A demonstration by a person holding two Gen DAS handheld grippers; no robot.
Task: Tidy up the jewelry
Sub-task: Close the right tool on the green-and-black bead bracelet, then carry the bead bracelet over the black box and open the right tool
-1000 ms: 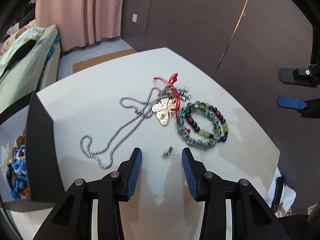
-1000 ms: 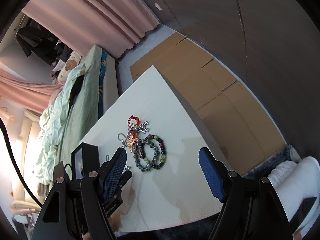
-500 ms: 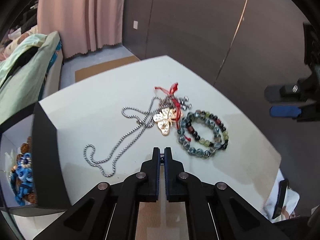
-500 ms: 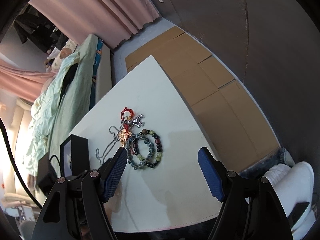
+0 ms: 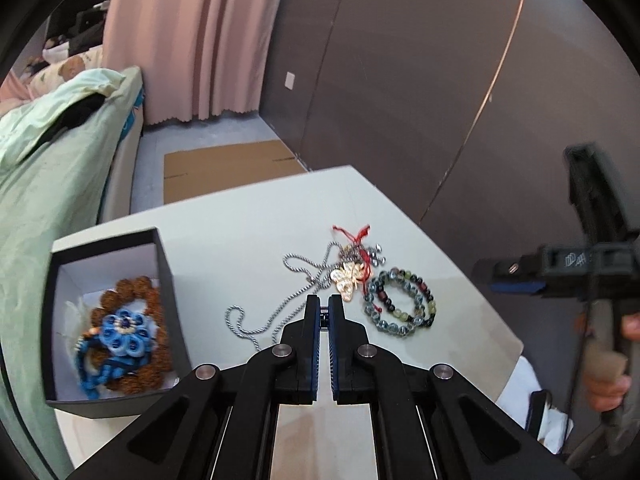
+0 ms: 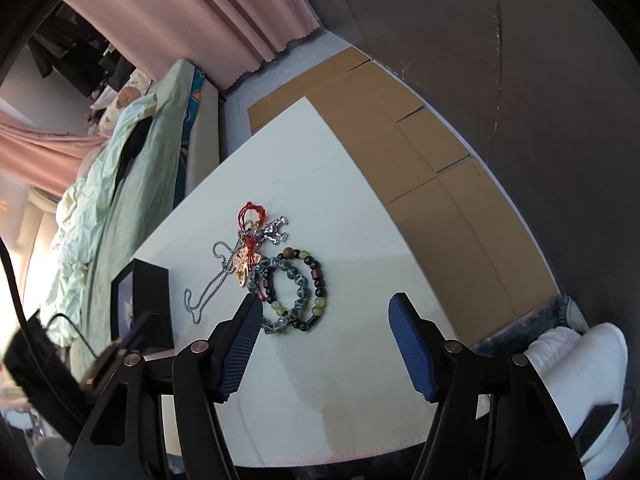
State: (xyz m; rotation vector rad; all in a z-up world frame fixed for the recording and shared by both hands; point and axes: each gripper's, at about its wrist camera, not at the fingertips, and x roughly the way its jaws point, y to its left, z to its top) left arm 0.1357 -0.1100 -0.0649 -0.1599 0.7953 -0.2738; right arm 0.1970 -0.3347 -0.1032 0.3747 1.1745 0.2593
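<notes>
Our left gripper [image 5: 324, 307] has jaws pinched together at frame centre; whether a small piece sits between the pads we cannot tell. Our right gripper [image 6: 326, 320] has jaws apart, just closing some, nothing between. Bracelets [image 6: 294, 292], chain [image 5: 276, 308] and charm [image 5: 349, 282] lie mid-table [image 5: 224, 248]; box [image 5: 168, 300] at lower left holds beads.

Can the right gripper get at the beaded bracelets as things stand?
Probably yes. The right gripper is open and empty, its jaws just narrowing, with the beaded bracelets on the white table just ahead of its left finger. Nothing lies over them.
</notes>
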